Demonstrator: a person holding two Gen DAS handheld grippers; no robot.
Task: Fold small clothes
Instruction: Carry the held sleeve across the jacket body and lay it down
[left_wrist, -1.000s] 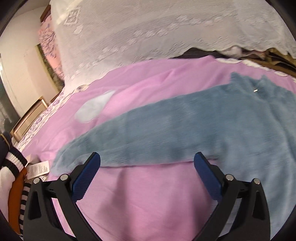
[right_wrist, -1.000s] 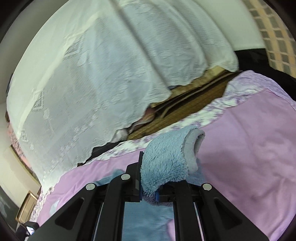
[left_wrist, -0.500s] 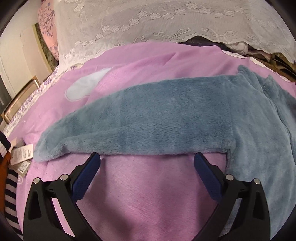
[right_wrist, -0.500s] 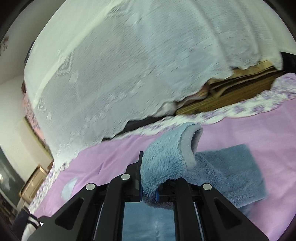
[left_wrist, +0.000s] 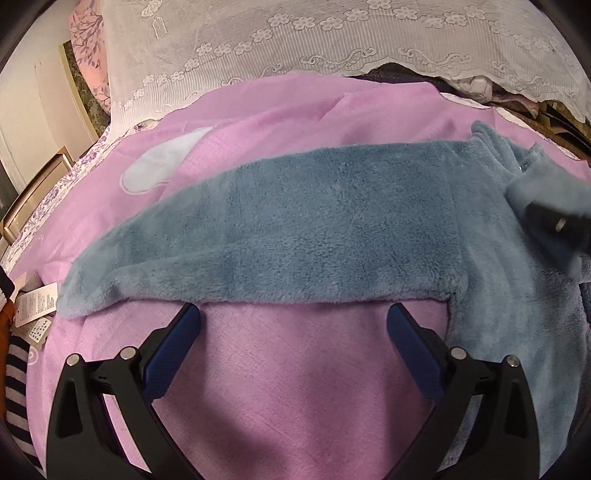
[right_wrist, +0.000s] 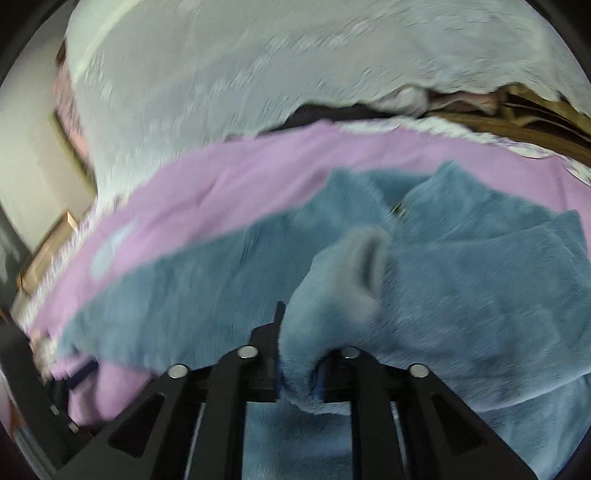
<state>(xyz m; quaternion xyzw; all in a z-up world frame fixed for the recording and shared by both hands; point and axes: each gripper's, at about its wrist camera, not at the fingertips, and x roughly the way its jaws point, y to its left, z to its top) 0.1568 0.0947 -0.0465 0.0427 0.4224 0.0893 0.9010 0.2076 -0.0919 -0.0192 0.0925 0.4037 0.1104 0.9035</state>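
Blue fleece garment (left_wrist: 332, 229) lies spread on pink bedsheet (left_wrist: 295, 387), one sleeve stretched flat toward left.

Step in hand: folding other sleeve inward. Right gripper (right_wrist: 299, 384) carries sleeve cuff (right_wrist: 343, 280) over garment body; jaws have just been opening, cuff between them, release apparently under way, view blurred.

Left gripper (left_wrist: 293, 332) released, jaws wide, empty, hovers just before near edge of flat sleeve.

Next move likely: drop cuff on body, then left gripper takes flat sleeve for matching fold.

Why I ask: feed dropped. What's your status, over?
Left gripper open, empty, by flat sleeve. Right gripper jaws just opening, cuff between them, over blue sweater. Striped clothes off left, not blocking.
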